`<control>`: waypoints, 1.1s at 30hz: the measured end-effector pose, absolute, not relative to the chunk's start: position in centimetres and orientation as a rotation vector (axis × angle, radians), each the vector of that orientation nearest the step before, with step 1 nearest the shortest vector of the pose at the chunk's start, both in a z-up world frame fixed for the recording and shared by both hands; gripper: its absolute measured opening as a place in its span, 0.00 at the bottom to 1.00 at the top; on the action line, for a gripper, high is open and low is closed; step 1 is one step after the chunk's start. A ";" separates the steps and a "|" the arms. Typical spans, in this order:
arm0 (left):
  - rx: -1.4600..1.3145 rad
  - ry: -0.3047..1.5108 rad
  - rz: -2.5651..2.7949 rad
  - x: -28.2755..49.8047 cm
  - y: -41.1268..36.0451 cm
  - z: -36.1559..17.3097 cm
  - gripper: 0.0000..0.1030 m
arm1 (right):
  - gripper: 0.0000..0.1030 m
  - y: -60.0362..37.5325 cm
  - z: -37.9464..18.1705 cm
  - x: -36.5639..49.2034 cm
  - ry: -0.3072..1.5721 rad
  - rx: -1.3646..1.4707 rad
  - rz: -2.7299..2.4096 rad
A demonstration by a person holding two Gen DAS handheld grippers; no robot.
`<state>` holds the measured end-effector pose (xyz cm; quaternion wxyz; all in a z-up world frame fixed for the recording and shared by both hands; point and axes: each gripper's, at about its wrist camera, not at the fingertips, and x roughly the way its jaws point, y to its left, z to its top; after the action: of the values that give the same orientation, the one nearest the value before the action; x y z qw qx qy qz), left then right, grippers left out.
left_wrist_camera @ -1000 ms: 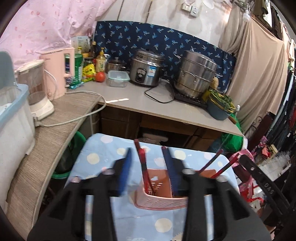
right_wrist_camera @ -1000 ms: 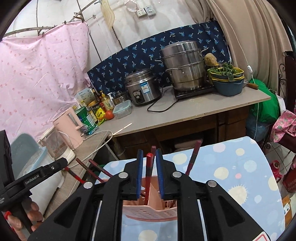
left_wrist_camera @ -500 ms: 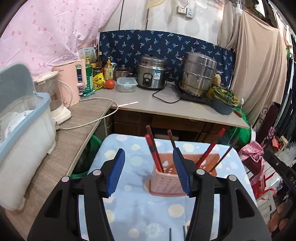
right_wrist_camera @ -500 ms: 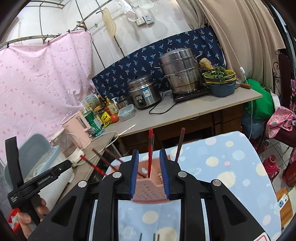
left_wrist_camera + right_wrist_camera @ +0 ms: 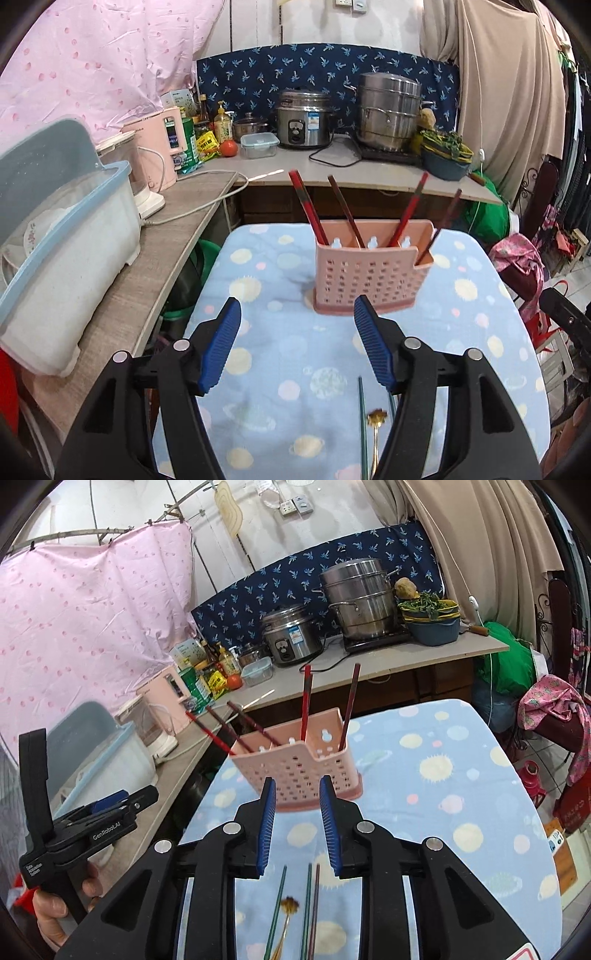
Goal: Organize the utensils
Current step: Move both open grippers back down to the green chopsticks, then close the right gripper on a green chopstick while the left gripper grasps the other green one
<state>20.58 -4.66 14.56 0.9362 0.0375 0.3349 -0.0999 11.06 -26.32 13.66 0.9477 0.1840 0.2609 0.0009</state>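
Seen from the left wrist, the left tongs (image 5: 297, 345) hang wide open over the near half of the surface (image 5: 266, 266), which wears a pale blue cloth dotted with yellow and pink planets. Nothing sits between the blue ribbed pads (image 5: 221, 343). Ahead, toward the far edge, stands the utensil holder (image 5: 369, 275): a pink plastic caddy with rows of small square holes in its front wall and a darker pink base. Red and dark brown chopsticks (image 5: 308, 210) lean out of it, fanning left and right. At the near edge, partly hidden by the right-hand finger, lie a green chopstick (image 5: 362, 417) and a gold spoon (image 5: 376, 419) with a flower-shaped bowl.

From the right wrist, the right tongs (image 5: 298, 823) are also parted and hold nothing, though the gap is narrower. The same utensil holder (image 5: 299, 771) stands just beyond the fingertips, at the middle of the far half of the cloth; two chopsticks stand nearly upright in it and three more slant out to the left over its rim. Loose utensils (image 5: 308, 897) lie on the near edge below the tongs: two green chopsticks, a dark purple one, and the gold spoon (image 5: 290, 904) between them. At the left, a hand grips the left tongs (image 5: 110, 805) beside the surface's left edge.
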 end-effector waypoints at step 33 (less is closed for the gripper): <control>0.138 0.989 -0.257 7.4 -3.0 -1.8 0.59 | 0.12 -17.5 -2.6 -0.8 0.901 0.224 0.069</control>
<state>7.44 -3.03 -1.80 0.8702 0.0658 0.4727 -0.1228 -0.79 -17.47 -2.56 0.8937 0.1079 0.4342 0.0334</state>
